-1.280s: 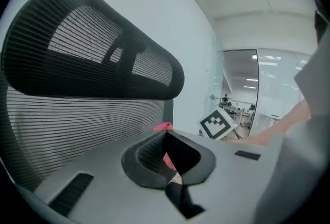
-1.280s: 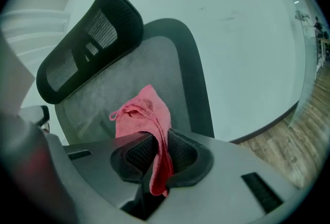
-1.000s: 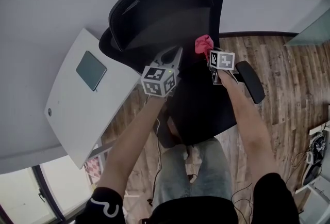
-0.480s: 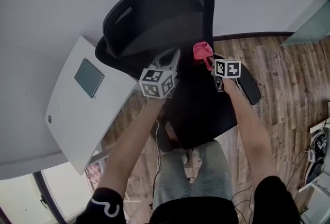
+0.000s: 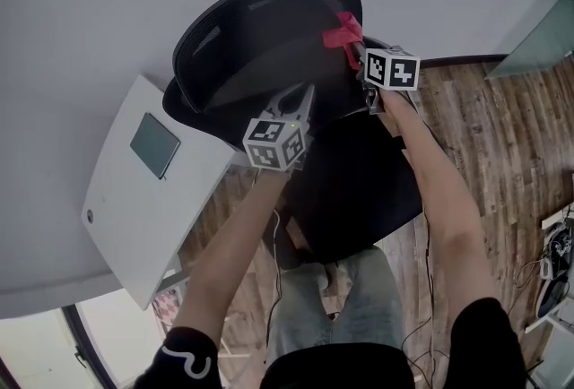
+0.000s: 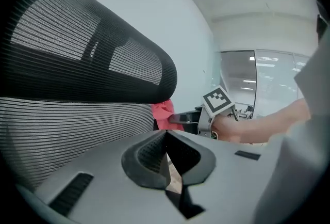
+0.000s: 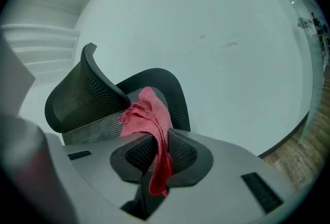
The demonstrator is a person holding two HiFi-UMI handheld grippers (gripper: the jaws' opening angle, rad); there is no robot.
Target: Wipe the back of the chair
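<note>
Red cloth [image 7: 148,114] is clamped in the right tool [image 7: 157,141], its loose bunch meeting the chair back [image 5: 256,38] at the right edge just under the headrest [image 6: 98,47], probably so a wiping stroke can start high. The left tool [image 6: 166,148], jaws together on nothing, hovers beside the mesh, perhaps to steady it.

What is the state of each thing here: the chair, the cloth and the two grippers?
black mesh office chair: upright, seat unoccupied.
red cloth: bunched, pinched in the right gripper, touching the edge of the chair back below the headrest.
right gripper: shut on the red cloth.
left gripper: shut, nothing between, close to the chair back.
</note>
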